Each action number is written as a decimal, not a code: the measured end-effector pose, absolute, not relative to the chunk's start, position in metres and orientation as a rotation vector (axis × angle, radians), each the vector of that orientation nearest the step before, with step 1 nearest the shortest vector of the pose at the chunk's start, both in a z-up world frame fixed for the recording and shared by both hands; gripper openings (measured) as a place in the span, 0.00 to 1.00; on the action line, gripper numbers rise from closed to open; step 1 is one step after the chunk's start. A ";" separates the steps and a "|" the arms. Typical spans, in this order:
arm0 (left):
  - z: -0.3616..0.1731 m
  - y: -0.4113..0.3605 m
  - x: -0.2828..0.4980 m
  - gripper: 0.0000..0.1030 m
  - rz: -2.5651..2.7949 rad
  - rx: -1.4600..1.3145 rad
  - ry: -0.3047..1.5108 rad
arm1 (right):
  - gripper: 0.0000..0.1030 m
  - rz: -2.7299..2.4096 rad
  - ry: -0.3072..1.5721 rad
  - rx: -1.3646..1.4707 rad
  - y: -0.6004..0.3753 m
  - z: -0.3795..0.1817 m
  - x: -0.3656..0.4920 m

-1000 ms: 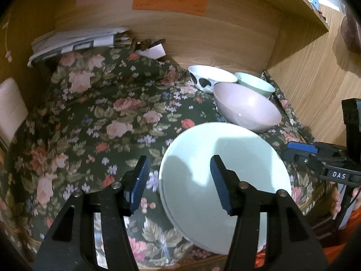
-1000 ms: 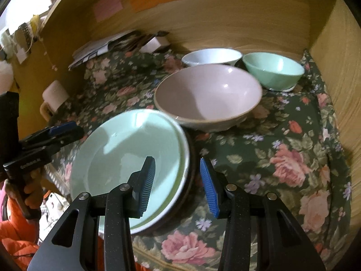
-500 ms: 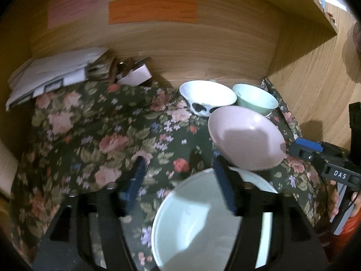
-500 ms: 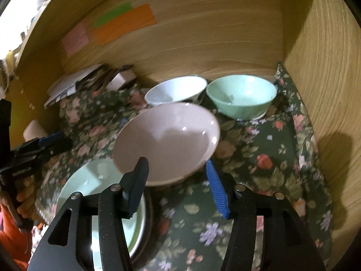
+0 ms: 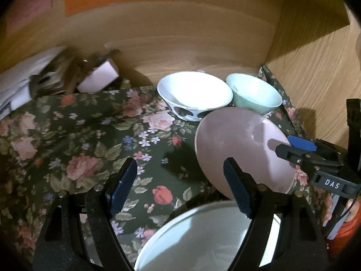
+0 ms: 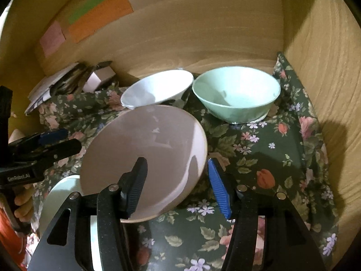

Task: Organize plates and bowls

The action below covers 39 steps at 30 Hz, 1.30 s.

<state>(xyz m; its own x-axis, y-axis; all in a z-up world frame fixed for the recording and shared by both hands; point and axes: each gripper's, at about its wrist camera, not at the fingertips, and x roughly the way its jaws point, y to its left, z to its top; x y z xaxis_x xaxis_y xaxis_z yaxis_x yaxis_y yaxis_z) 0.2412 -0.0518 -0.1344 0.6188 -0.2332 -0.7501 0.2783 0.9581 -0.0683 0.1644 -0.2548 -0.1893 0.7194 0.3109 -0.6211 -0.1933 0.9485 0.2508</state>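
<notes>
Now the right gripper (image 6: 177, 186) is opening, its jaws on either side of the near rim of the pink bowl (image 6: 144, 155) without pressing it. That bowl sits tilted on the floral cloth (image 6: 266, 158), before the white bowl (image 6: 158, 89) and green bowl (image 6: 235, 92). Likewise opening, the left gripper (image 5: 178, 186) holds nothing, just above the pale plate (image 5: 198, 239).

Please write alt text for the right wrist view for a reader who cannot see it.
The right gripper, jaws opening, straddles the near rim of a large pink bowl on a dark floral cloth. Behind stand a white bowl and a mint-green bowl; the left gripper is at left.
</notes>
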 end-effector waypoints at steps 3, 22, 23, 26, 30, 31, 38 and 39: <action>-0.142 -0.059 0.251 0.76 -0.314 0.071 0.882 | 0.51 0.277 0.735 0.176 -0.255 -0.195 0.171; -0.173 -0.093 0.272 0.23 -0.442 0.101 0.990 | 0.23 0.294 0.775 0.204 -0.256 -0.207 0.182; -0.173 -0.095 0.272 0.23 -0.437 0.108 0.984 | 0.22 0.294 0.774 0.207 -0.257 -0.207 0.182; -0.174 -0.097 0.271 0.23 -0.430 0.123 0.976 | 0.22 0.286 0.767 0.206 -0.256 -0.206 0.179; -0.173 -0.098 0.271 0.23 -0.421 0.116 0.974 | 0.22 0.277 0.755 0.208 -0.257 -0.203 0.173; -0.172 -0.098 0.269 0.23 -0.420 0.117 0.970 | 0.22 0.279 0.751 0.211 -0.257 -0.202 0.172; -0.161 -0.097 0.260 0.23 -0.422 0.098 0.947 | 0.22 0.282 0.703 0.217 -0.259 -0.185 0.158; -0.158 -0.097 0.258 0.23 -0.422 0.093 0.938 | 0.22 0.281 0.696 0.214 -0.259 -0.183 0.156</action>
<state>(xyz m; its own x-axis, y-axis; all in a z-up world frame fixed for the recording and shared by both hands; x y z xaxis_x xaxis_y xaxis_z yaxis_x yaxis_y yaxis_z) 0.2580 -0.0965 -0.1575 0.5164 -0.3109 -0.7979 0.3907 0.9147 -0.1035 0.1563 -0.2586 -0.1832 0.7321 0.3240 -0.5992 -0.1825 0.9408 0.2856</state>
